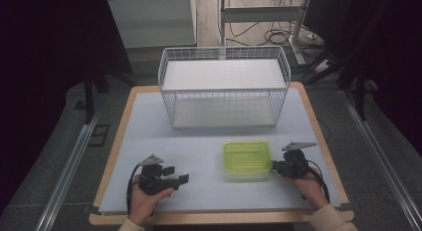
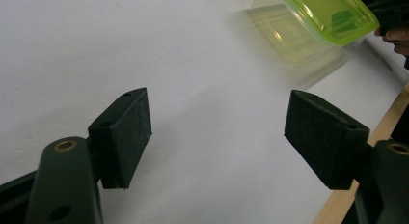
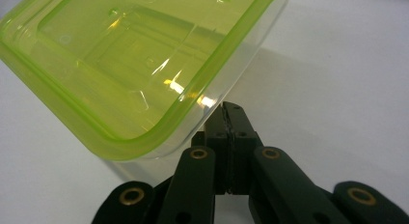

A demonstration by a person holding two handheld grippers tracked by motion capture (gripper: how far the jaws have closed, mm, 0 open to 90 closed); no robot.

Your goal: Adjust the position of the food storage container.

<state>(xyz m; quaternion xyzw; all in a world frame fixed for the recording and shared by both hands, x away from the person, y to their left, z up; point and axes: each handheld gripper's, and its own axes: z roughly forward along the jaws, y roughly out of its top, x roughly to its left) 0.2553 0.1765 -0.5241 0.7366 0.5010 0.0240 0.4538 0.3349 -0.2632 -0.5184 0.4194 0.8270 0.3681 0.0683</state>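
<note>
**Right tongs pinching the rim of the green-lidded box**

I am holding the right tongs [image 1: 276, 166] closed on the right edge of the plastic box [image 1: 246, 160], and in the right gripper view the two black jaws are pressing together right at the clear rim, just under the green lid [image 3: 120, 60]. The box is sitting at the front right of the worktop [image 1: 149, 126], and in both gripper views it is tilting, with its far side lower than the pinched edge. Whether its base is touching the surface I cannot tell.

I am keeping the left tongs [image 1: 185, 178] wide open over the bare front left of the worktop, with nothing between the pads [image 2: 135, 132]. They are pointing toward the box but staying well apart from it.

Behind the box, toward the far edge, a white wire basket [image 1: 224, 86] is standing upright with its open top facing up. A strip of bare surface is lying between box and basket, and nothing is blocking that stretch. Beyond the worktop, a metal frame leg [image 1: 297, 37] and loose cables [image 1: 268, 34] are lying on the floor.

I am reading no brand, label or writing on the box, the lid or the basket.
</note>
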